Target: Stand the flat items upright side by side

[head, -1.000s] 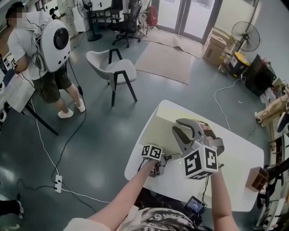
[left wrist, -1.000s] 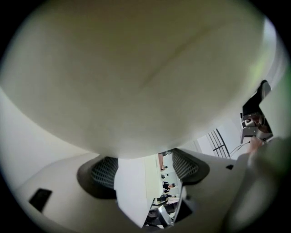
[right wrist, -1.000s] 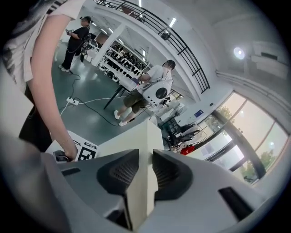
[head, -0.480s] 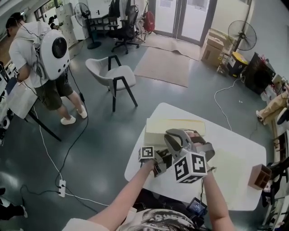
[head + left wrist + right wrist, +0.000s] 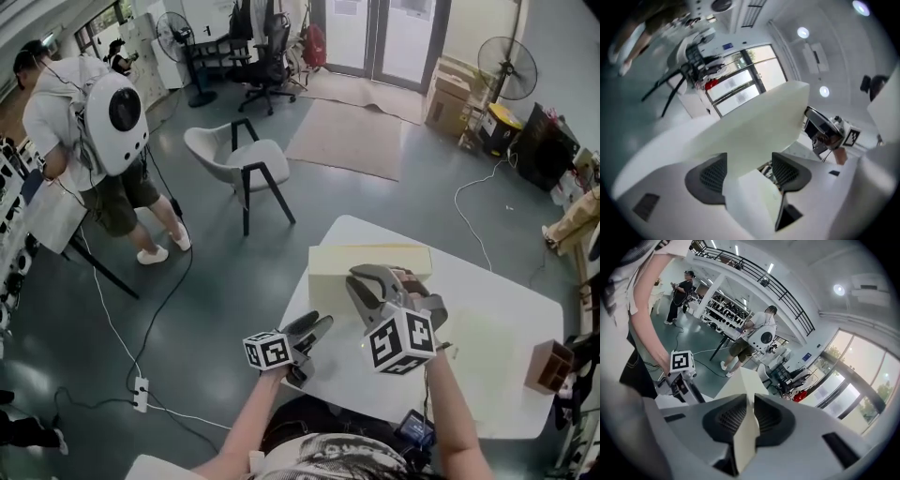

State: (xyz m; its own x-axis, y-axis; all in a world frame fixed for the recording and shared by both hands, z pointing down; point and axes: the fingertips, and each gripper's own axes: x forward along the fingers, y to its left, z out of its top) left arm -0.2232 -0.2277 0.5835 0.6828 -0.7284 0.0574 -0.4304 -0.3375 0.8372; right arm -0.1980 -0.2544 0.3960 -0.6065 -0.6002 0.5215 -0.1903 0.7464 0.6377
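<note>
Right gripper view: board (image 5: 745, 427), jaws tightening

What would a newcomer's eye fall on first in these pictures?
The right hand-held gripper, over the white table, catches the eye: its jaws have just been closing on a thin pale board pinched between them. At far left of the head view, a person carries a round white backpack.

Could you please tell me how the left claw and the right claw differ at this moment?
The left claw is open, having just opened; the cream board lies in line with its gap but is not pressed. The right claw is shut on that board's thin edge, having just closed further. The left claw sits at the near edge of the table, while the right claw is further in, over the table. Both are alike in build.
</note>
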